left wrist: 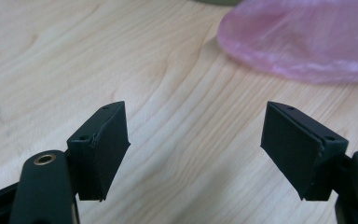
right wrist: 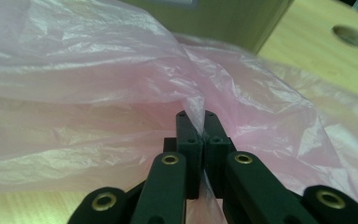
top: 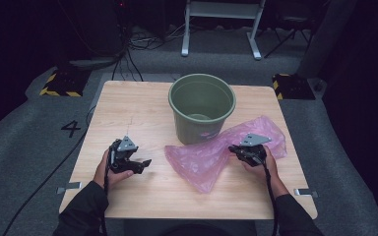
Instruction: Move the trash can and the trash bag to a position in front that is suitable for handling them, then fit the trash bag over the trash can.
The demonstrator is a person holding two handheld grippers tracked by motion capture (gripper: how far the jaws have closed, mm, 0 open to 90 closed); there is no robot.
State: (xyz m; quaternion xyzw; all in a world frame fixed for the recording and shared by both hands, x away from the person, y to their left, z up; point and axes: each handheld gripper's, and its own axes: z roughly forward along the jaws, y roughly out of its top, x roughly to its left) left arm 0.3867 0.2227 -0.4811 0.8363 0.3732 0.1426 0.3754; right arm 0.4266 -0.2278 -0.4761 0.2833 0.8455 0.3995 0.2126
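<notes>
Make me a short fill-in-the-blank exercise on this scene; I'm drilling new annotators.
1. The right gripper is shut on the pink ____.
2. The jaws of the left gripper stand ____, with nothing between them.
3. The green bucket stands ____ on the wooden table.
4. The plastic bag lies ____ the bucket, on the tabletop.

Missing words: plastic bag; open; upright; outside

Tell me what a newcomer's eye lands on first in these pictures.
The crumpled pink plastic bag sprawls over the right half of the wooden table, and the right tongs are clamped on a fold of it. Just behind it an empty green bucket stands upright near the table's far edge. The left tongs gape open over bare wood, short of the bag.
</notes>
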